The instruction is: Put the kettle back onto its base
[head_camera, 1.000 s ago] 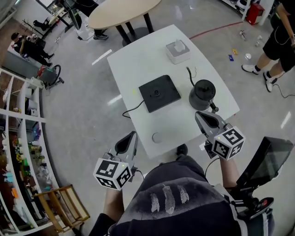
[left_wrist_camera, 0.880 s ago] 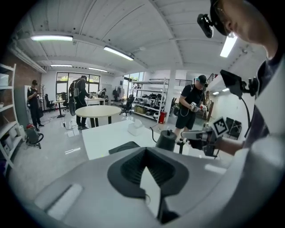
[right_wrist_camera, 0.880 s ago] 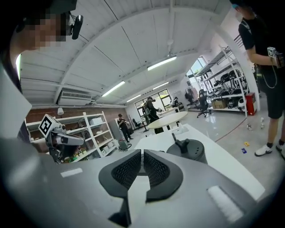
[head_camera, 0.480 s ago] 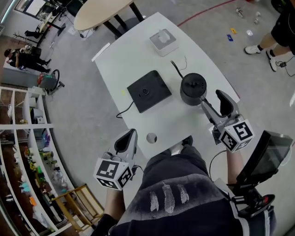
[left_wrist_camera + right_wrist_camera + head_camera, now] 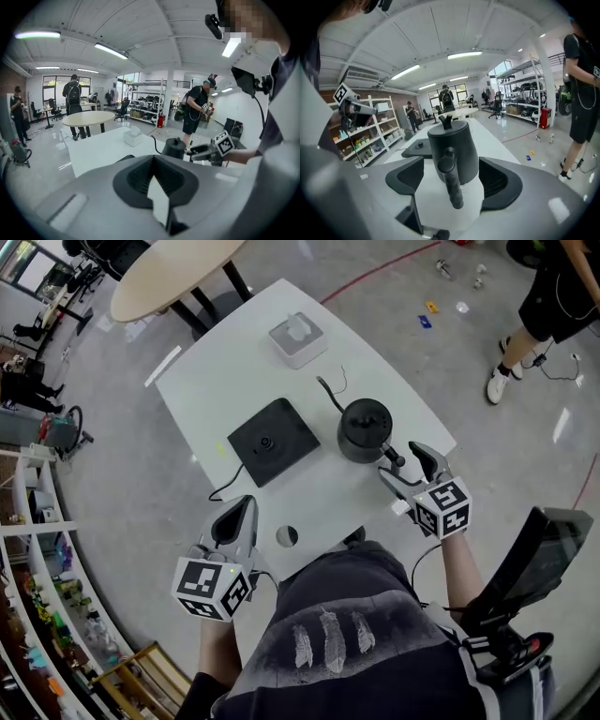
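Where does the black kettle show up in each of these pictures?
Head view: kettle just right of centre, in the upper half.
Left gripper view: kettle small, just right of centre.
Right gripper view: kettle large, dead centre, handle toward the camera.
Shared landmark: the white table it stands on.

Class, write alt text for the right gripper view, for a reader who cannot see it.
The right gripper's jaws are opening on either side of the handle of a black kettle, which stands on a white table. The kettle's flat black base lies behind it to the left.
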Demonstrator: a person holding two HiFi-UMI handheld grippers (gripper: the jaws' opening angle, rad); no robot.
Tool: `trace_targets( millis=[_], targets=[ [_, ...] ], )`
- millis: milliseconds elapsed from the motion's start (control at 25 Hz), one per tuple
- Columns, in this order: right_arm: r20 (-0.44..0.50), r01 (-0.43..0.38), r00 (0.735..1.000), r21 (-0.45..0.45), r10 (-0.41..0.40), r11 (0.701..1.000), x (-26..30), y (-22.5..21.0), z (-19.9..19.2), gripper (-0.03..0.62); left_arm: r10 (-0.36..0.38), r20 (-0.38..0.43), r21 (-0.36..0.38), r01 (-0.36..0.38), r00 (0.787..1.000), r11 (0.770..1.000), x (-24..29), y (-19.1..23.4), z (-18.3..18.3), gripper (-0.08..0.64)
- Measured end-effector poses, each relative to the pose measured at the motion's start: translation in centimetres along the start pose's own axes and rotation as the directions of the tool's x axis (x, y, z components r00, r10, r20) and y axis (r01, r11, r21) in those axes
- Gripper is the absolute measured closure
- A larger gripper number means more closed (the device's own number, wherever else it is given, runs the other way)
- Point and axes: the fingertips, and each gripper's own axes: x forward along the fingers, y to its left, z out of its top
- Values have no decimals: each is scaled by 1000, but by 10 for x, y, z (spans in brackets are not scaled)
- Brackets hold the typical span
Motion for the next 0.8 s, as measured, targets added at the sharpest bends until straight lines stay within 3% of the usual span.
trace_targets(
  millis=[160,360,800],
  targets=[
    [-112,25,993,-78,-33,997,22,-5,-26,247,4,-14,-28,-4,1000,1000,-1,9,-5,560],
    [-134,101,983,-168,-125,981,39,-12,-37,488,29,-30,-43,-30,999,999,-10,22,-15,560],
    [-119,96,986,-156,-115,983,41,-5,-34,531,60,-39,-47,-62,997,997,-22,32,-26,560]
  ],
)
